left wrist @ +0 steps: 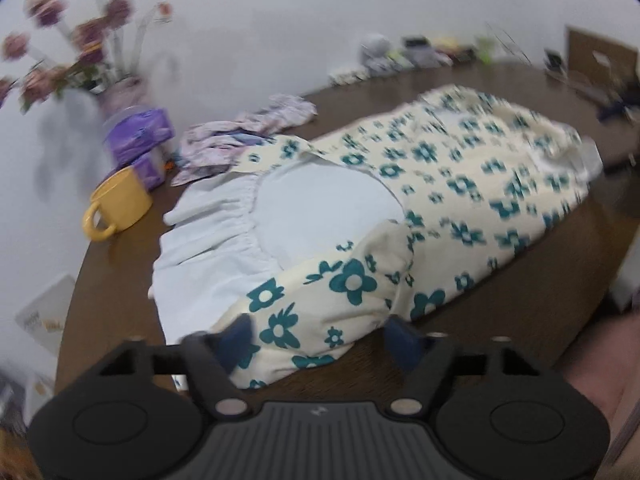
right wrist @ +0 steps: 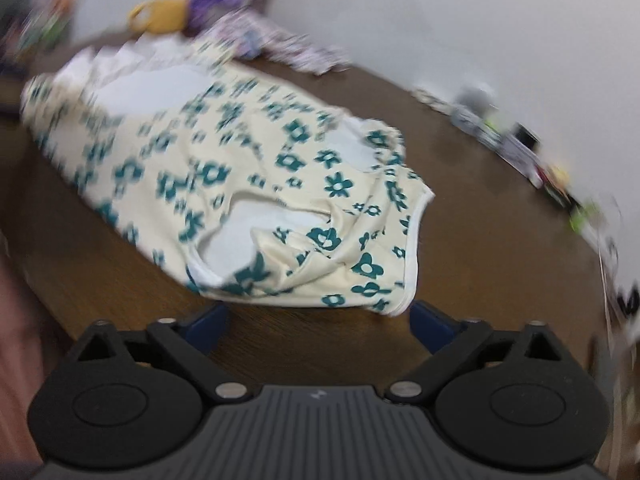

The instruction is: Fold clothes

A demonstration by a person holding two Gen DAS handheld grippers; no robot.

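A cream garment with teal flowers (left wrist: pixel 440 184) lies spread on the dark wooden table (left wrist: pixel 120 280), its pale blue lining (left wrist: pixel 280 216) showing at the near end. My left gripper (left wrist: pixel 320 340) is open, its blue pads on either side of the garment's near folded edge. In the right wrist view the same garment (right wrist: pixel 224 168) lies crumpled, with its white-trimmed end toward me. My right gripper (right wrist: pixel 320 320) is open and empty, just short of that end, above the table (right wrist: pixel 480 240).
A yellow mug (left wrist: pixel 116 204), purple packs (left wrist: pixel 140 140) and a vase of flowers (left wrist: pixel 80 40) stand at the table's left edge. A purple patterned cloth (left wrist: pixel 248 128) lies behind the garment. Small items (left wrist: pixel 420 52) line the far wall. Both views are motion-blurred.
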